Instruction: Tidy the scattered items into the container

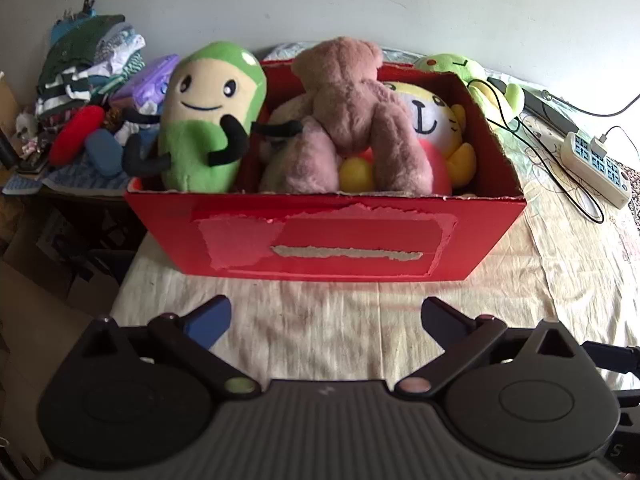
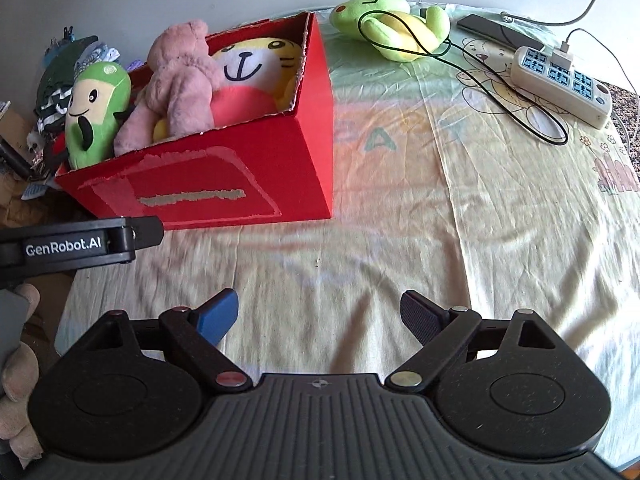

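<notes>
A red cardboard box (image 1: 320,236) (image 2: 224,184) stands on the cloth-covered table. It holds a green bean plush (image 1: 208,120) (image 2: 96,112), a pink teddy bear (image 1: 352,112) (image 2: 176,84) and a yellow tiger plush (image 1: 432,120) (image 2: 260,68). A green frog plush (image 2: 392,28) (image 1: 472,76) lies on the cloth behind the box at the far right, a black cable draped over it. My left gripper (image 1: 326,320) stands open in front of the box, nothing between its fingers. My right gripper (image 2: 320,316) is open over bare cloth, also holding nothing.
A white power strip (image 2: 560,80) (image 1: 596,168) with a plugged charger and a dark phone (image 2: 496,32) lie at the right. Piled clothes (image 1: 88,64) and toys sit on a side surface to the left. A person's hand (image 2: 16,376) holds the left gripper's body (image 2: 80,244).
</notes>
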